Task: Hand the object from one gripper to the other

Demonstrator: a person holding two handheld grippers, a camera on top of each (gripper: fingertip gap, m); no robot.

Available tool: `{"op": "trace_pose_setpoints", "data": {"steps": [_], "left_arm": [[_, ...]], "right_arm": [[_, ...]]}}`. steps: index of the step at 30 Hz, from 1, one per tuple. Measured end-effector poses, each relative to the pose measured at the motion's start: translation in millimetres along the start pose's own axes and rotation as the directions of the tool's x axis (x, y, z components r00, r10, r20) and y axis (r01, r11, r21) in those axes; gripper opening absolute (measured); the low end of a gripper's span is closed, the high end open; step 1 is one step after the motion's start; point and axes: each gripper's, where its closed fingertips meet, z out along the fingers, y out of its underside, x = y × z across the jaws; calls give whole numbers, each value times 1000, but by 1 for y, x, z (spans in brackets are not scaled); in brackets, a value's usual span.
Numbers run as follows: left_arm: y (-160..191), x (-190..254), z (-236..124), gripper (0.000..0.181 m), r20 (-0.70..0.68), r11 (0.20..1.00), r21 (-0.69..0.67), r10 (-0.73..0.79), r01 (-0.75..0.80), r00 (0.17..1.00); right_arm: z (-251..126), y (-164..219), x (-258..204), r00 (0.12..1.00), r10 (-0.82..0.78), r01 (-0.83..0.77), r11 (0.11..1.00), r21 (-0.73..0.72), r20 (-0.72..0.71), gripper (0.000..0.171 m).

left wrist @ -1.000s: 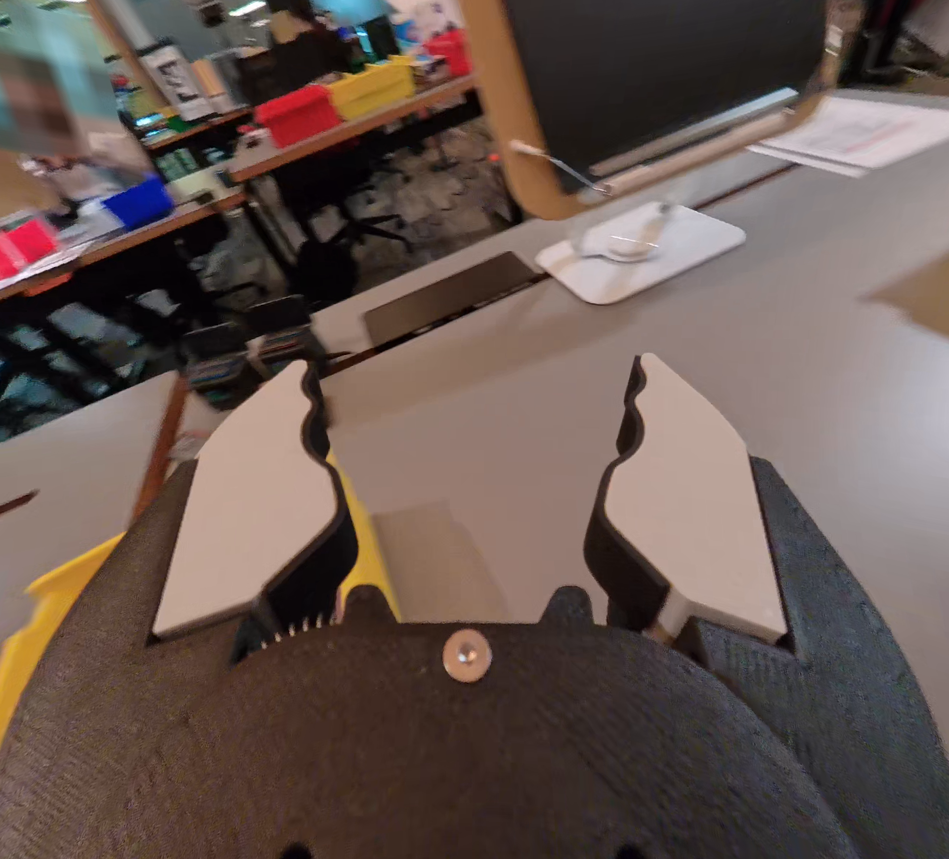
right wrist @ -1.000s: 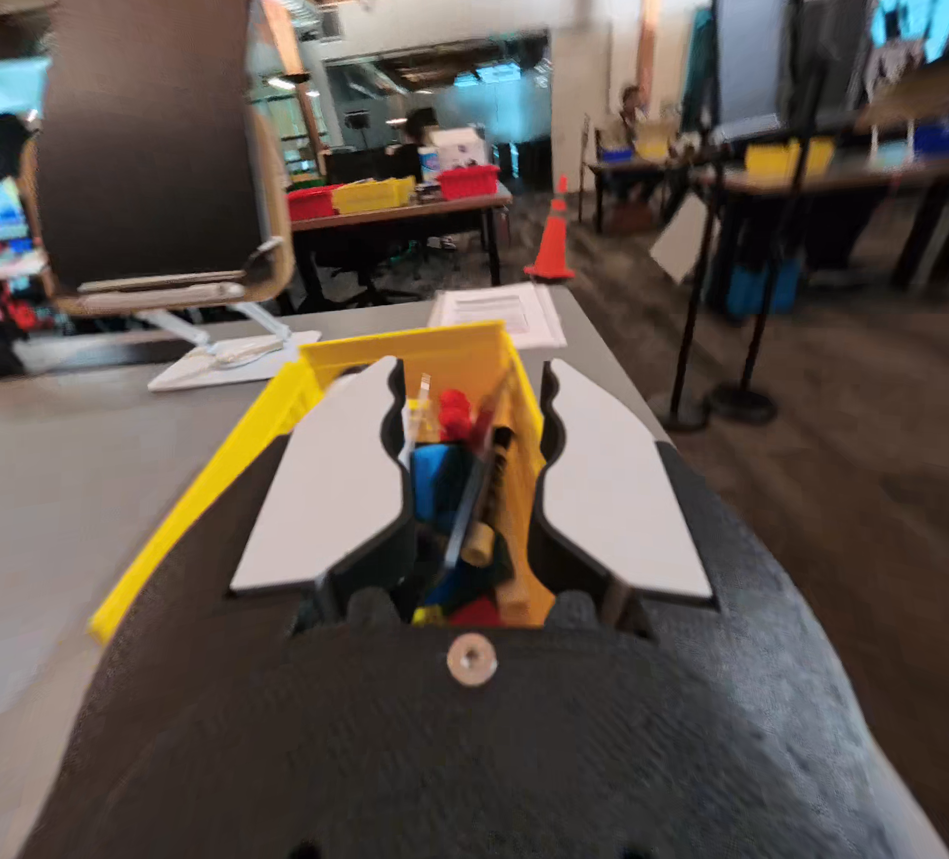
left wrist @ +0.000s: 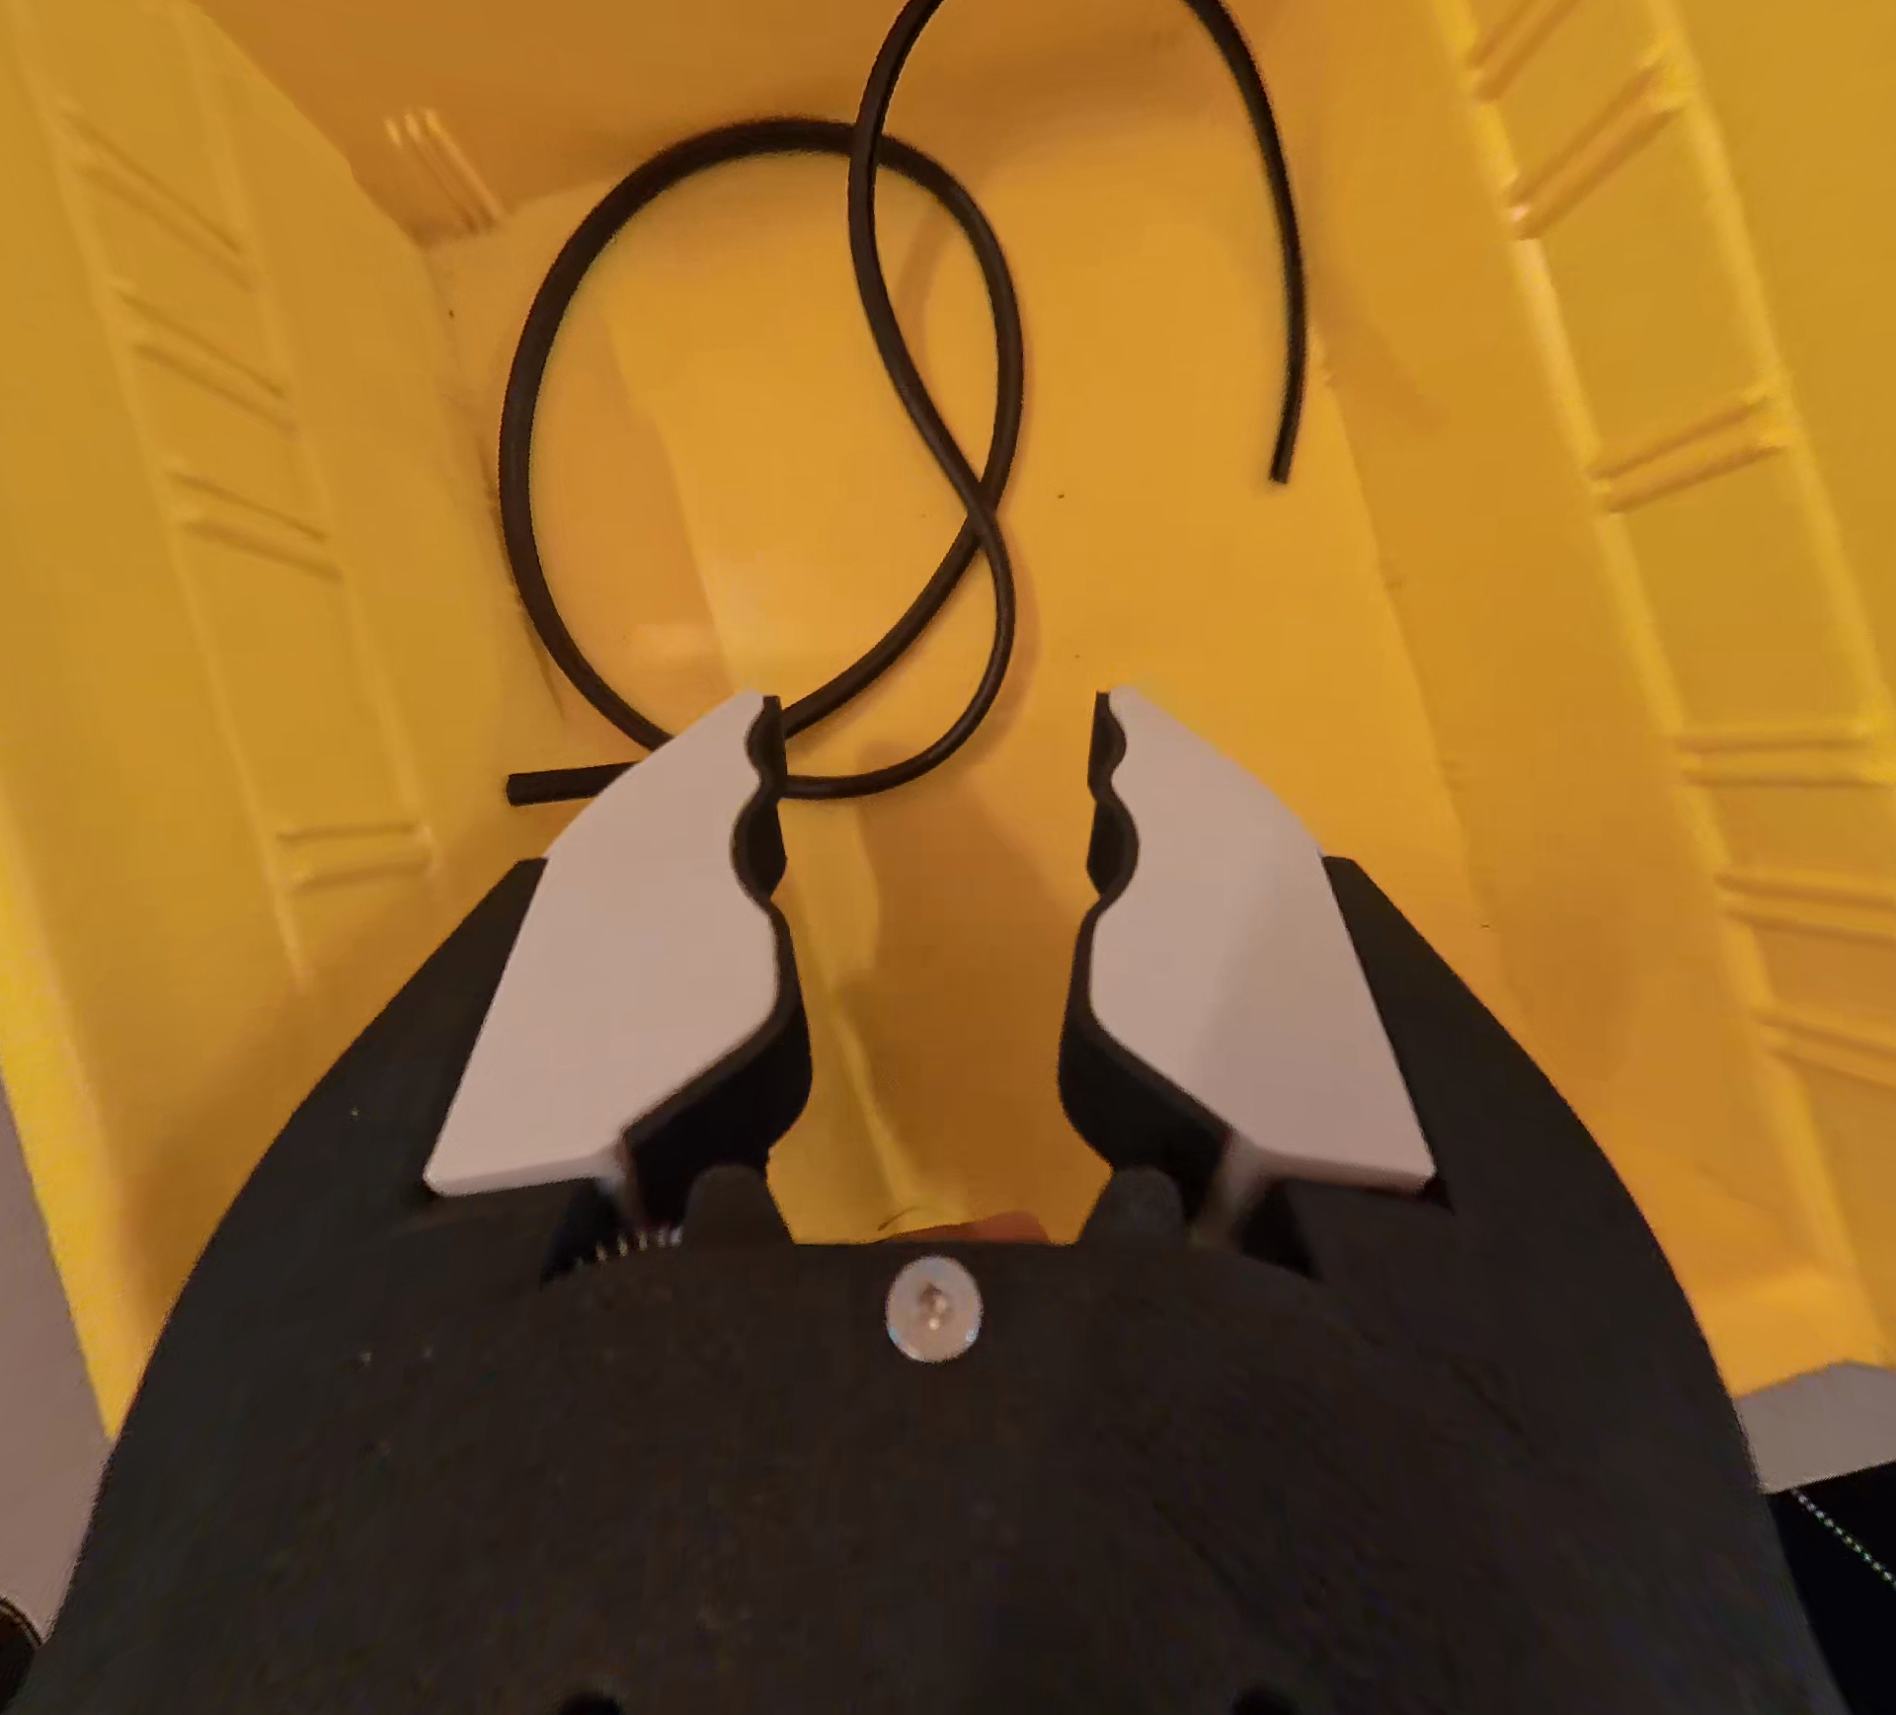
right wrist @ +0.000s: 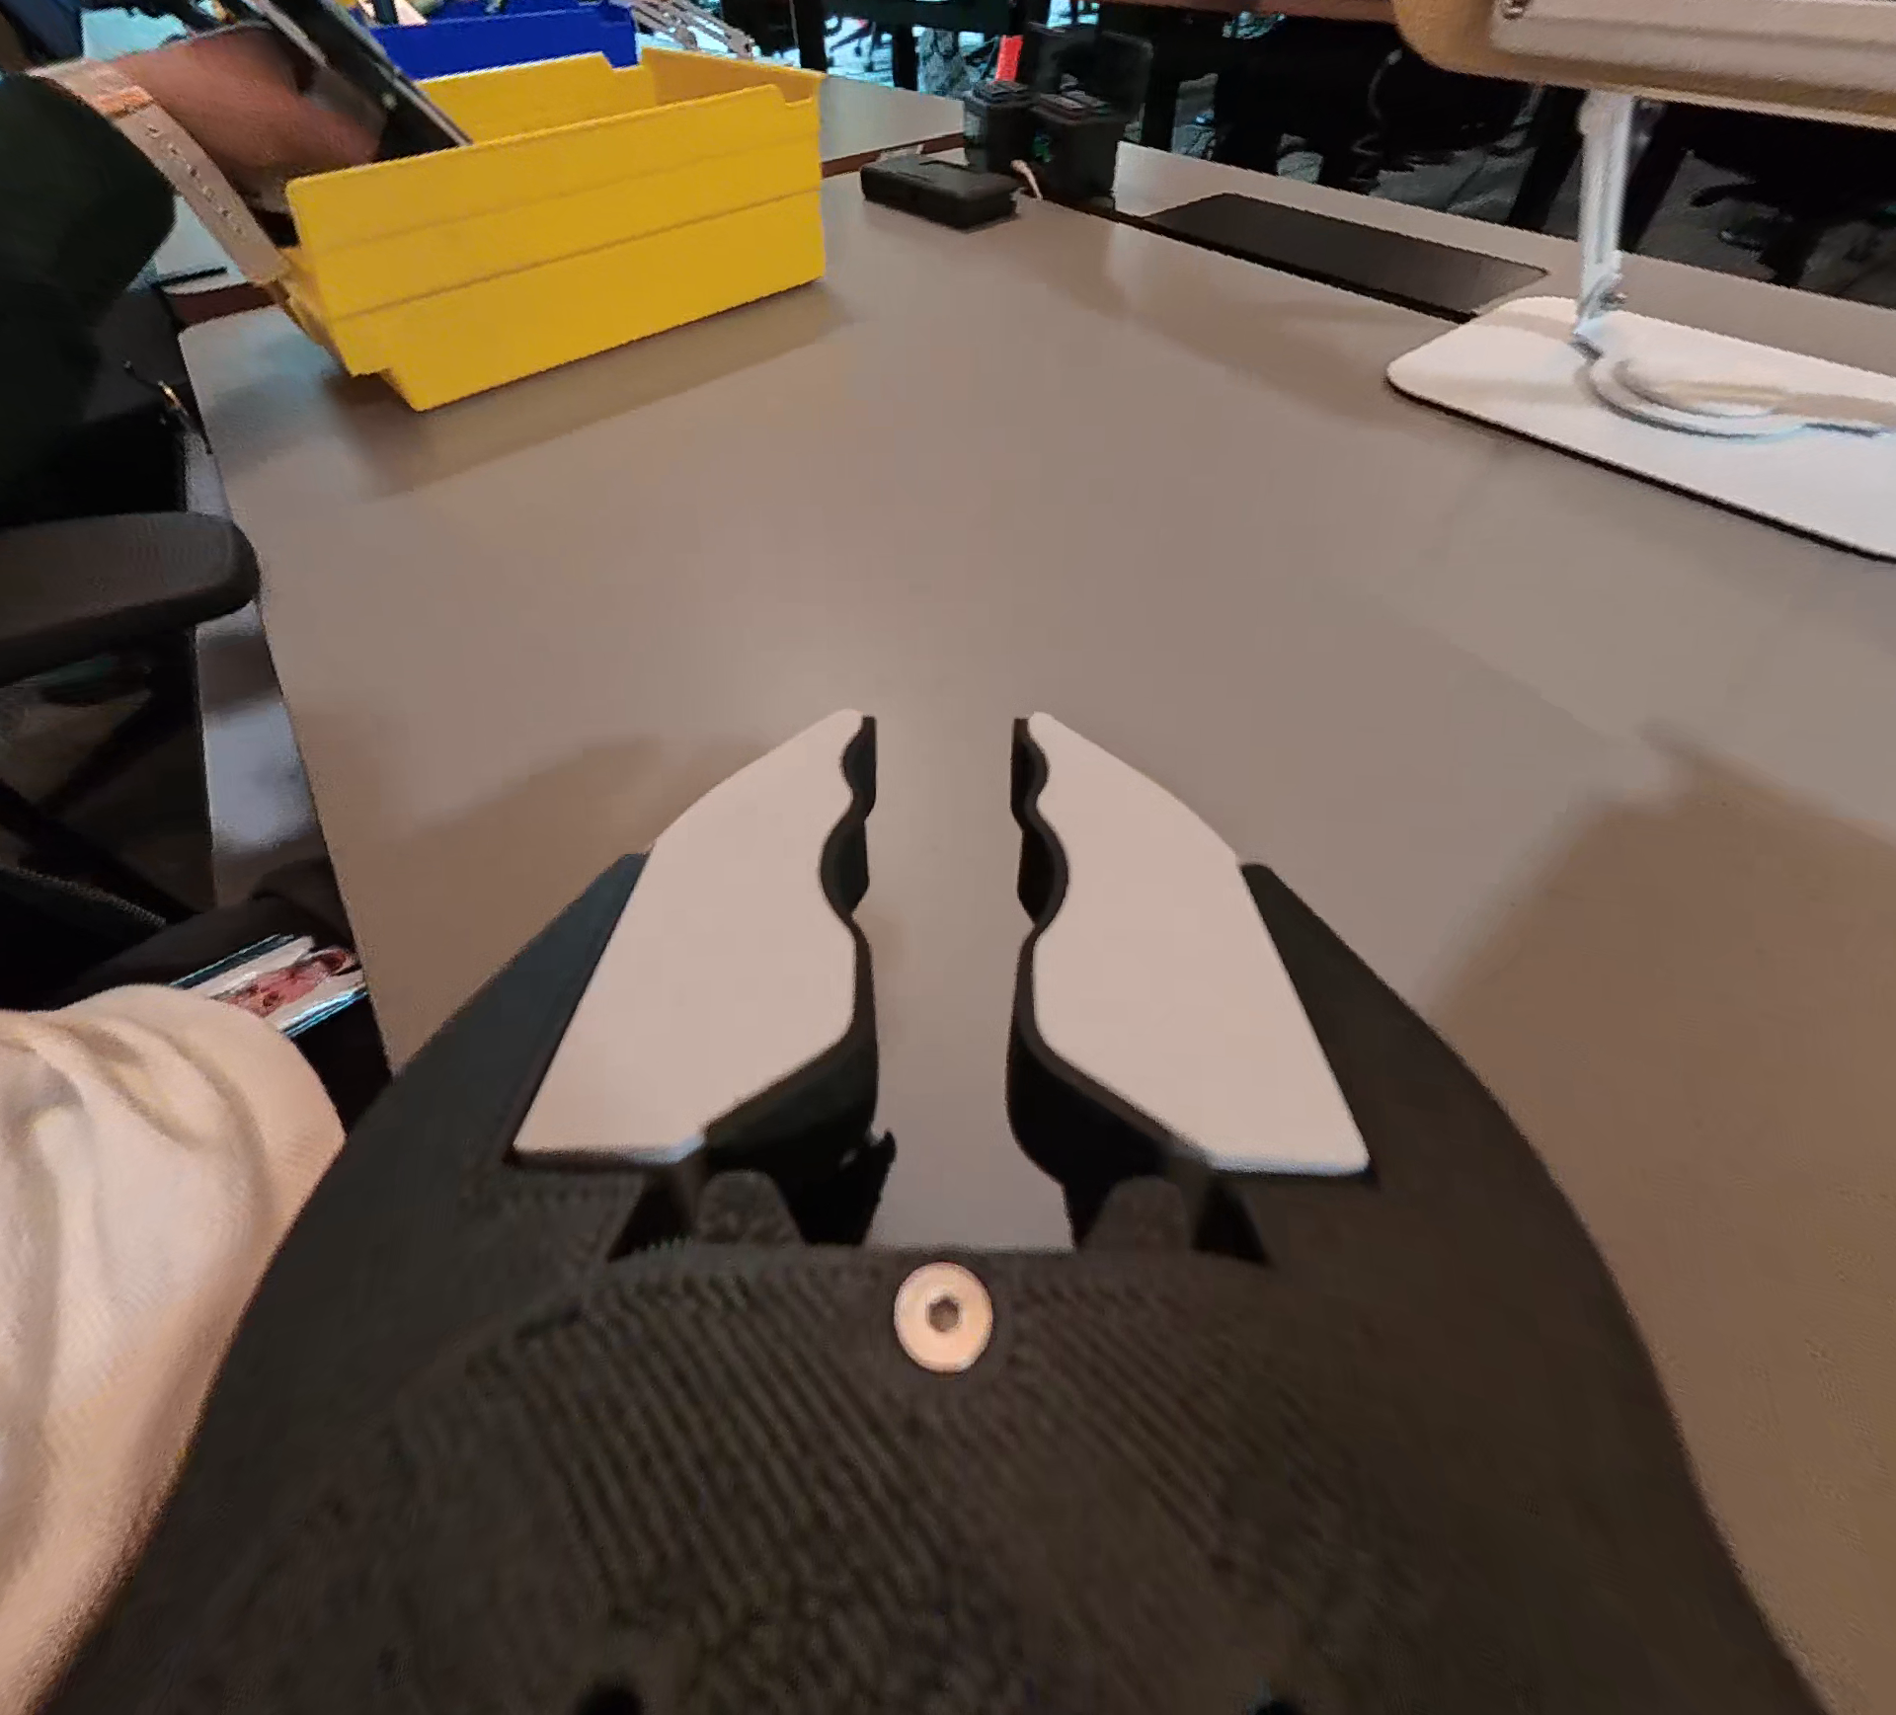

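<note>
The left claw (left wrist: 929, 712) is held apart inside the yellow bin (left wrist: 1693, 537), at the bench's left edge. The black cord (left wrist: 964, 476) is coiled on the bin floor, its near loop beside the left finger. The right claw (right wrist: 942, 732), slightly apart and empty, is kept well away over the bench (right wrist: 1129, 537).

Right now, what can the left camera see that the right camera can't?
Only the left wrist view looks down into the bin and shows the black cord looped on its floor, with the open left gripper just above it, one finger over a bit of the cord.

Only the right wrist view shows the grey table, the blue bin, a white stand base and the empty right gripper, jaws slightly apart.

Both show the yellow bin: inside in one, outside in the other.
</note>
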Motion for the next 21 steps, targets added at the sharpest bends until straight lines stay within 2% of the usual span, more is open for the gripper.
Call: {"op": "trace_pose_setpoints", "data": {"steps": [5, 7, 9, 10, 11, 13, 17, 21], "left_arm": [[6, -4, 15, 63, 31, 995, -95, 44, -41, 999], [4, 3, 25, 71, 10, 993, -97, 67, -66, 998], [0, 11, 36, 70, -15, 994, -74, 80, -80, 997], [-3, 15, 37, 45, -30, 995, -47, 87, -89, 996], [-5, 19, 35, 5, -48, 996, -40, 82, -84, 995], [-8, 15, 29, 4, -14, 996, -45, 77, -78, 997], [-45, 17, -16, 4, 7, 986, 157, 54, -54, 999], [-93, 34, -102, 4, 37, 899, 431, 70, -79, 997]], "right_arm": [[-6, 4, 7, 999, 38, -38, 999, -10, -35, 24], [-7, 3, 3, 999, 31, -32, 999, -9, -29, 24], [-7, 2, 1, 999, 7, -7, 1000, -13, -33, 23], [-6, 2, 1, 999, -2, 2, 1000, -14, -32, 22], [-5, 2, 0, 1000, -4, 4, 1000, -16, -28, 22], [-3, 3, -1, 1000, 8, -8, 1000, -22, -11, 22], [-2, 1, -3, 1000, 17, -16, 1000, -19, 11, 21], [-5, -4, -5, 999, 37, -37, 999, -2, 25, 20]]}}
